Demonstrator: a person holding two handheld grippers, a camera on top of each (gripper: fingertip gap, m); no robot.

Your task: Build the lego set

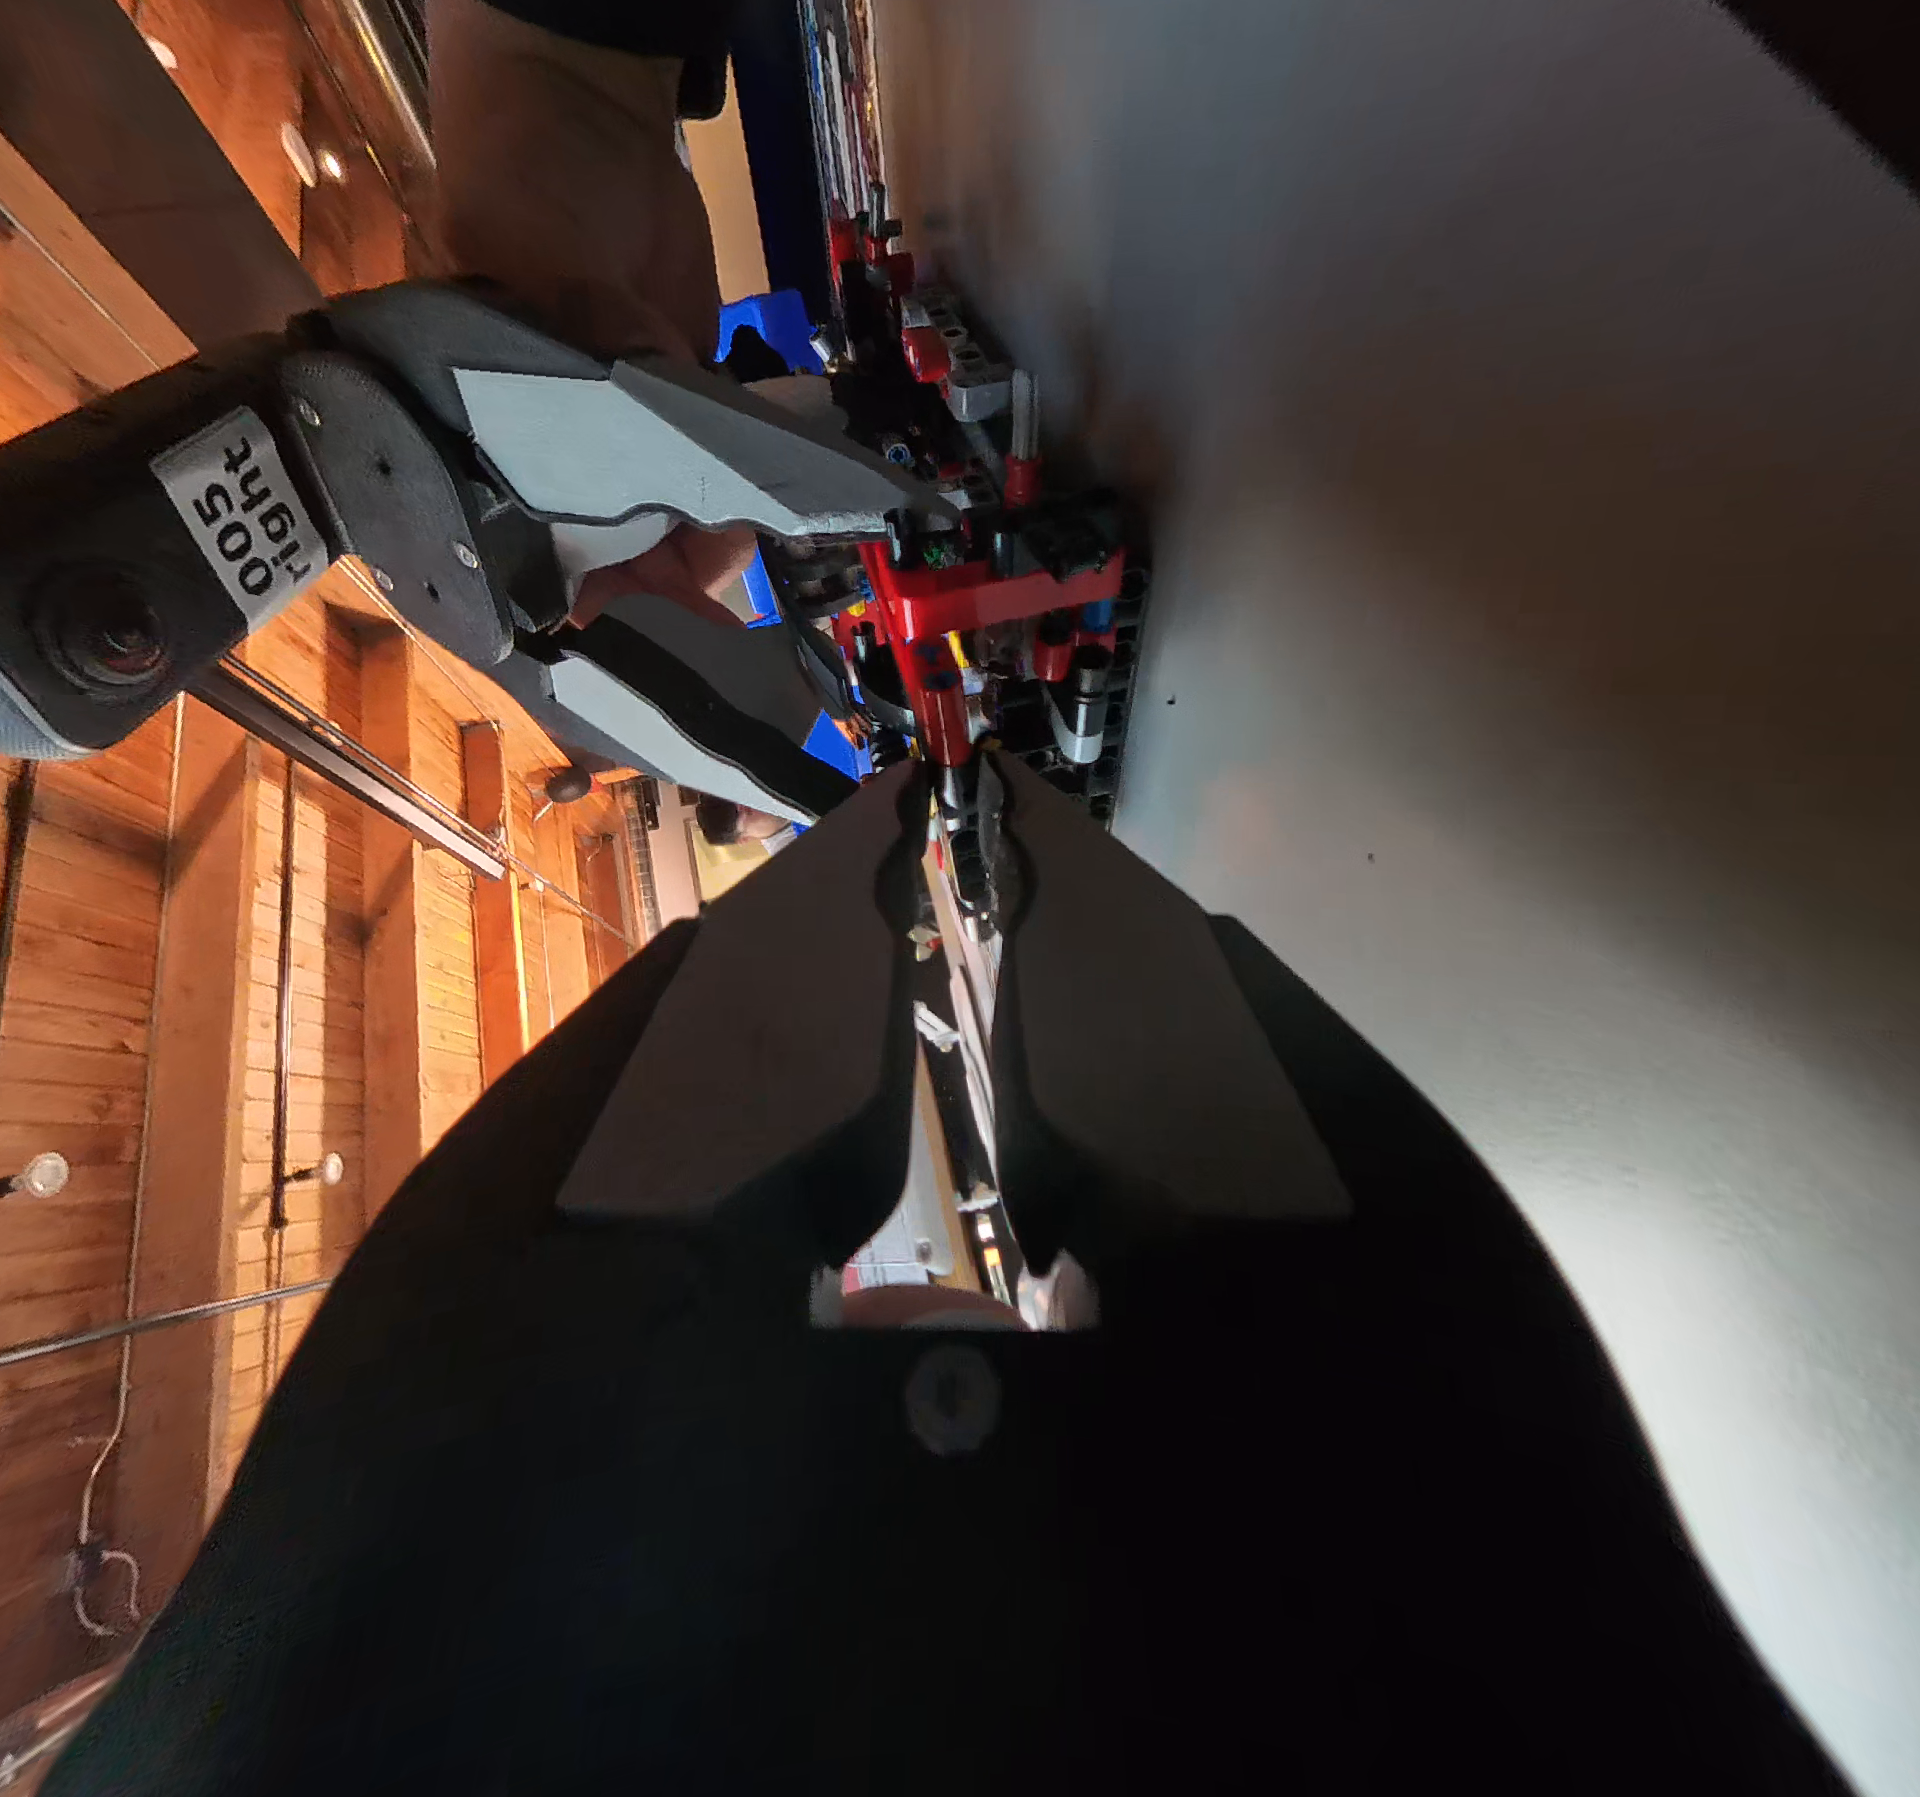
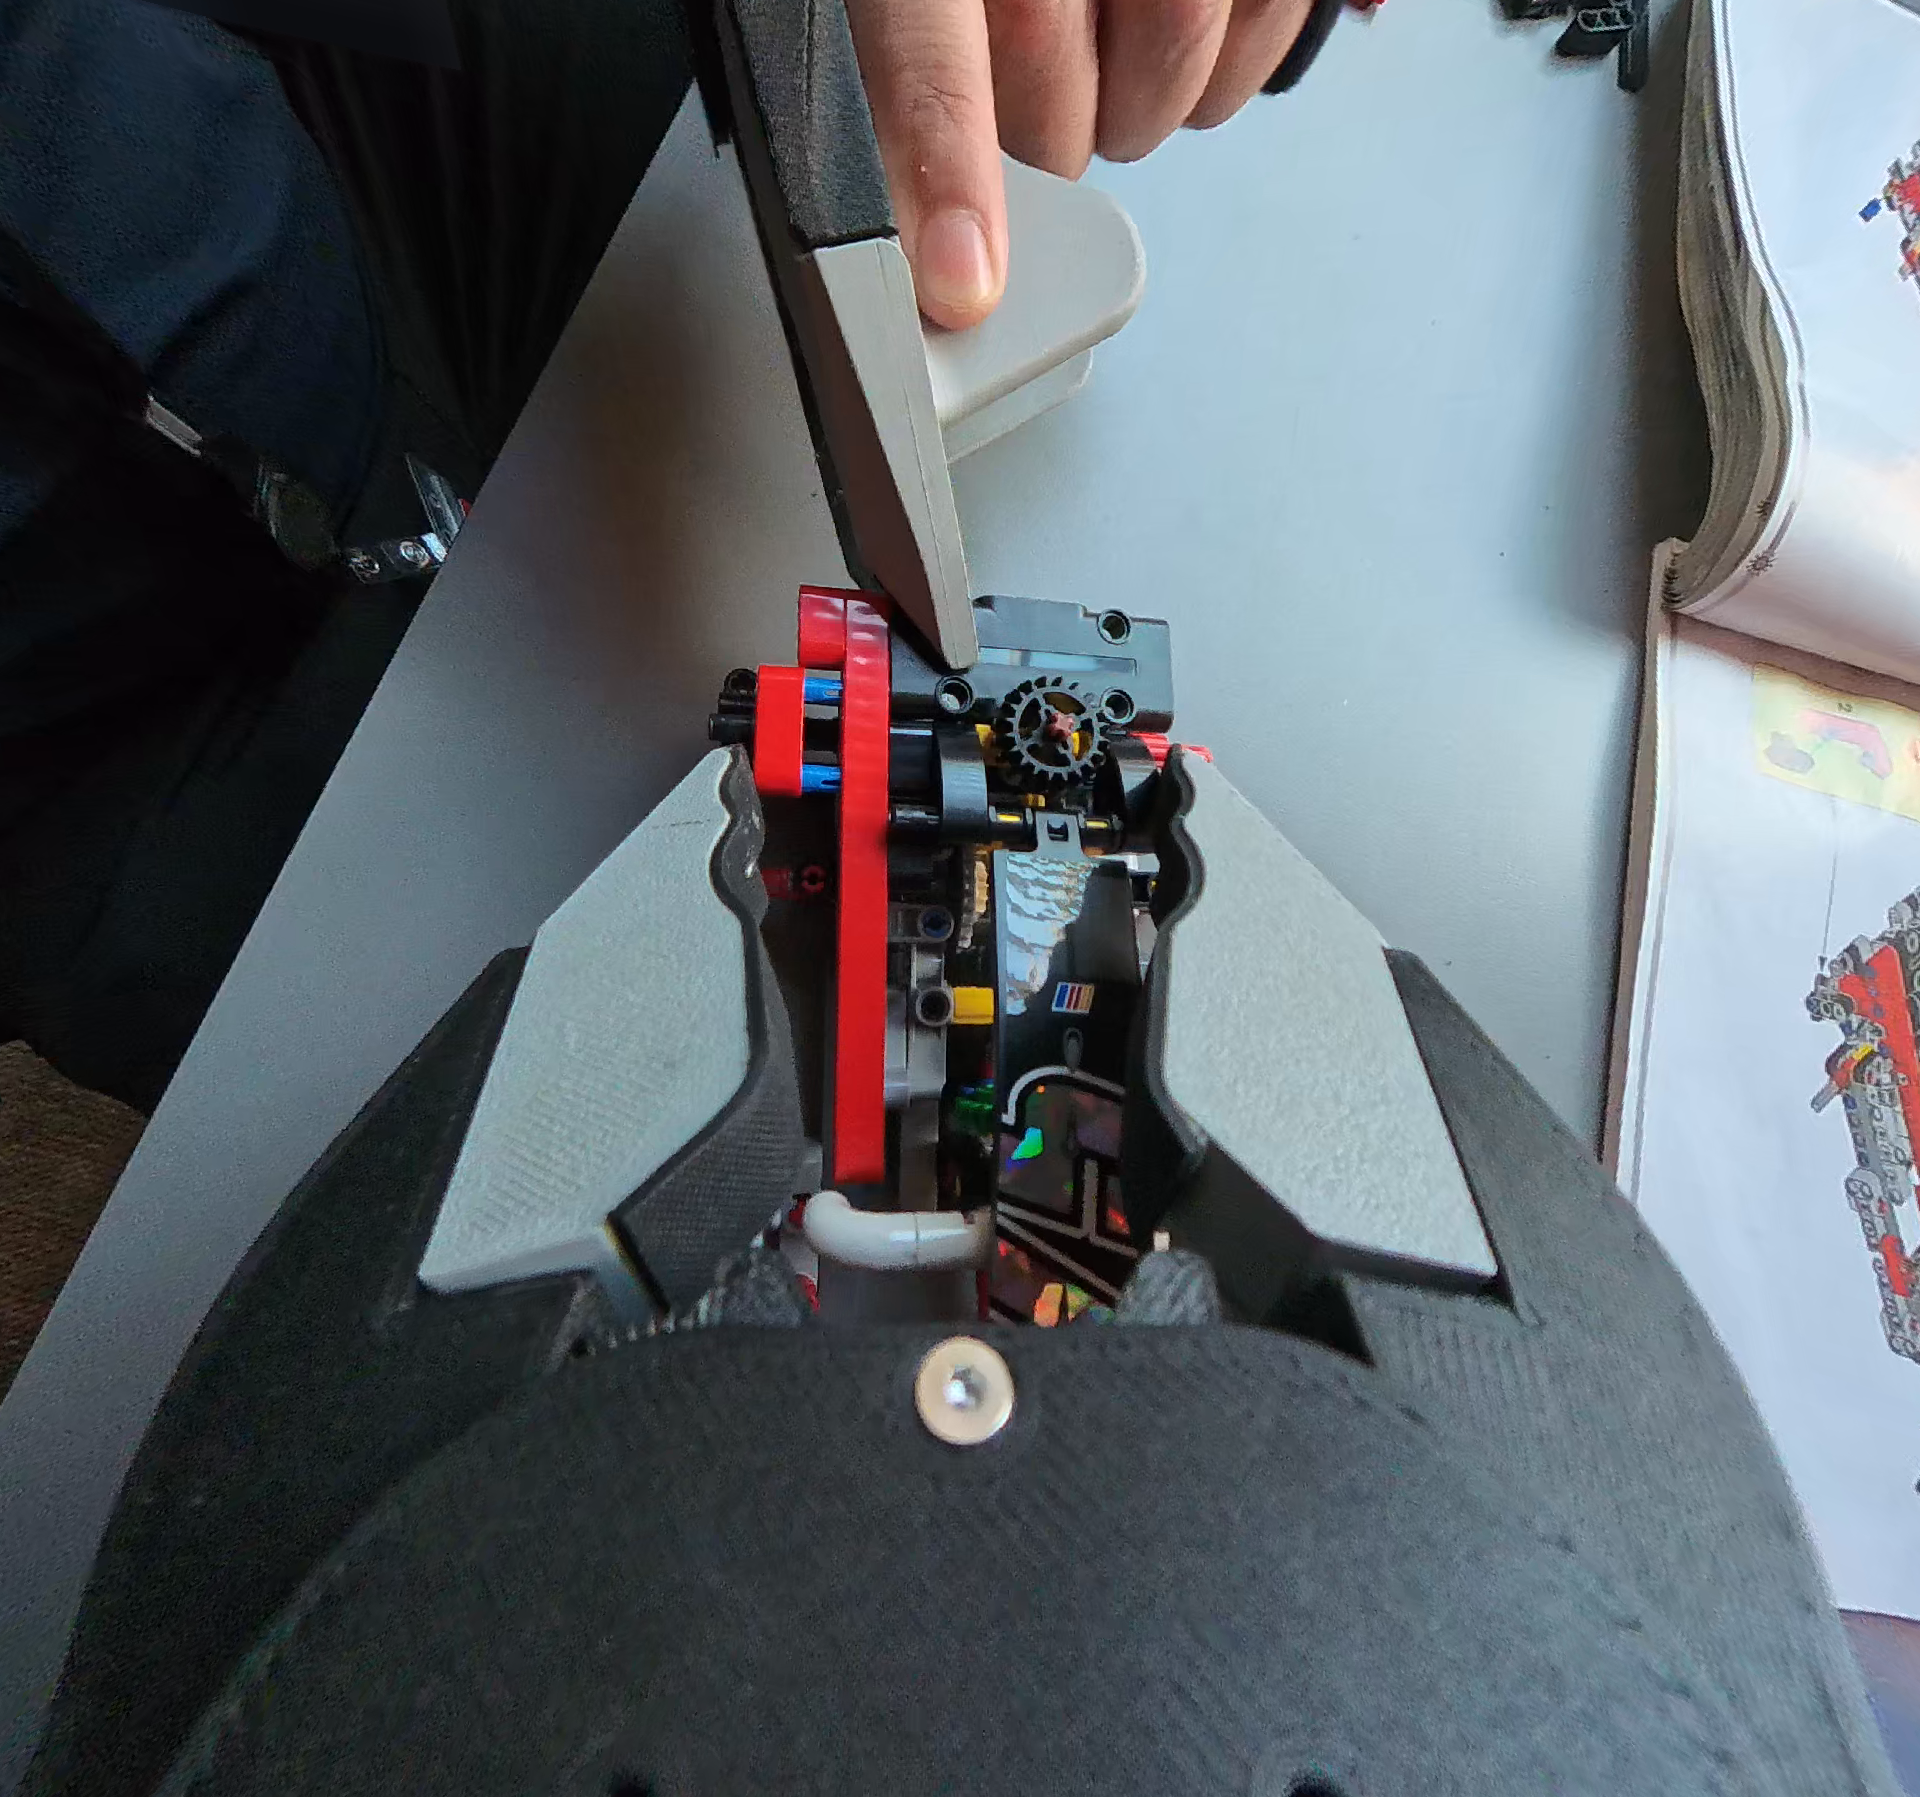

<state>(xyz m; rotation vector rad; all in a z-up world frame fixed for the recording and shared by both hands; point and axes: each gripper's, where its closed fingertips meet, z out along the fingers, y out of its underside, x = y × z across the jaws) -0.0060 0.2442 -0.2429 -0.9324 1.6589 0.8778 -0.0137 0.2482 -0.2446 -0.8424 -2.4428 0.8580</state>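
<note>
**Both grippers on brick model**

Right gripper [image 2: 961, 791]: wide jaws straddle the studded plastic brick model [image 2: 935, 916], wavy rubber pads against both flanks, so it's clamped. Glossy red beam [image 2: 862, 916], black toothed gear [image 2: 1055, 724]. Left gripper [image 2: 951, 646]: nearly closed, tips at the model's far end; can't tell if it pinches anything. Model sits on a matte grey table [image 2: 1351, 500]. Thick instruction booklet [image 2: 1787, 397] beyond.

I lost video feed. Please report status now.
Right gripper clamps red-black brick model on grey table. Left gripper nearly shut, tips against model top. Manual beside.
</note>
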